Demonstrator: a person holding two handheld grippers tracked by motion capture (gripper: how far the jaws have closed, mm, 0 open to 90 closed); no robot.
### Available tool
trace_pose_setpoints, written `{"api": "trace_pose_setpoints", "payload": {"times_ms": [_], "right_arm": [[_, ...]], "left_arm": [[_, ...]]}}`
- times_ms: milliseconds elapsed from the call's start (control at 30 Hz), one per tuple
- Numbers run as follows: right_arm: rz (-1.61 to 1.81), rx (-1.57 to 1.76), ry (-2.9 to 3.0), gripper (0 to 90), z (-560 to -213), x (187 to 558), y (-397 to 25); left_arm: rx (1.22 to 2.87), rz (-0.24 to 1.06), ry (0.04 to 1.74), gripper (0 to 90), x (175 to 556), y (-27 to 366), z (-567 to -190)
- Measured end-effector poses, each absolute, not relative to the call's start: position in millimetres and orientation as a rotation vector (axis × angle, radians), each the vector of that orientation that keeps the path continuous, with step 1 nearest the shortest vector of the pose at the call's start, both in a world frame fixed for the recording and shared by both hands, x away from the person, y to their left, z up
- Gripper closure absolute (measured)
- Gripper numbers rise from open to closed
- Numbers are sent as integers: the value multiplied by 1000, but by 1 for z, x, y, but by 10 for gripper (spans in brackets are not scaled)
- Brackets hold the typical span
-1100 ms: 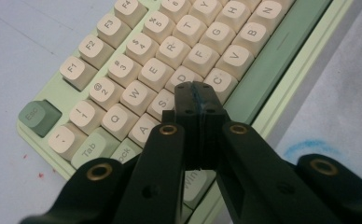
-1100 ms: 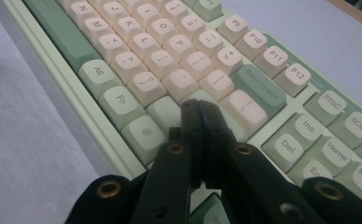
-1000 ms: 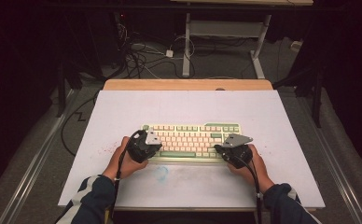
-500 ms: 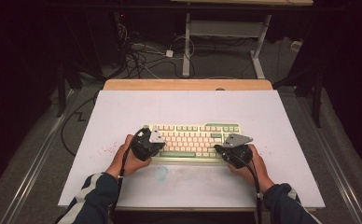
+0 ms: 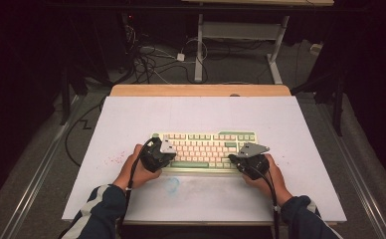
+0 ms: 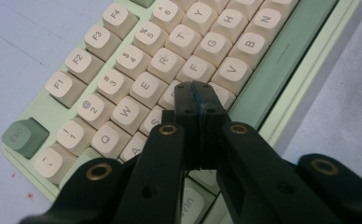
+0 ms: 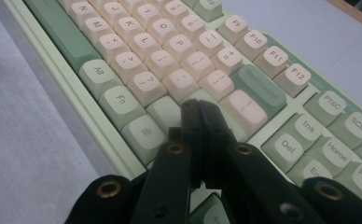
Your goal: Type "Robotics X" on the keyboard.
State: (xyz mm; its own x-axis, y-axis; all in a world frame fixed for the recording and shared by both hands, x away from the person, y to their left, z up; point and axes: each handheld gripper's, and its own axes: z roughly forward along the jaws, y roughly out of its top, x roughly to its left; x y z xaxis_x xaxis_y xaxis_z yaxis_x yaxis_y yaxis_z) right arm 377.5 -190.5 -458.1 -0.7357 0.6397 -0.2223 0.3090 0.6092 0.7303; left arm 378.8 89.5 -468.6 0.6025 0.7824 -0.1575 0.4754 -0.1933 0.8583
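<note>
At the bottom of the high view, two sleeved forearms come in. Just above them, the left gripper (image 5: 157, 153) and right gripper (image 5: 250, 160), both clenched on nothing, hang over the ends of a green-and-cream keyboard (image 5: 206, 147) at mid-frame on the white table (image 5: 131, 119).

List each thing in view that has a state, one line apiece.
Keyboard: flat on the white table cover, keys facing up.
Left gripper: fingers shut, empty, tips over the D and C keys.
Right gripper: fingers shut, empty, tips over the keyboard's right end.
</note>
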Motion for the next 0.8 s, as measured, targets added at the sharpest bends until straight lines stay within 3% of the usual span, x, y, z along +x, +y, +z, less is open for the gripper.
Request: {"api": "trace_pose_setpoints", "payload": {"times_ms": [800], "right_arm": [[950,753,2372,900,-458,378,-191]], "left_arm": [[1810,442,977,854,375,91,-461]]}}
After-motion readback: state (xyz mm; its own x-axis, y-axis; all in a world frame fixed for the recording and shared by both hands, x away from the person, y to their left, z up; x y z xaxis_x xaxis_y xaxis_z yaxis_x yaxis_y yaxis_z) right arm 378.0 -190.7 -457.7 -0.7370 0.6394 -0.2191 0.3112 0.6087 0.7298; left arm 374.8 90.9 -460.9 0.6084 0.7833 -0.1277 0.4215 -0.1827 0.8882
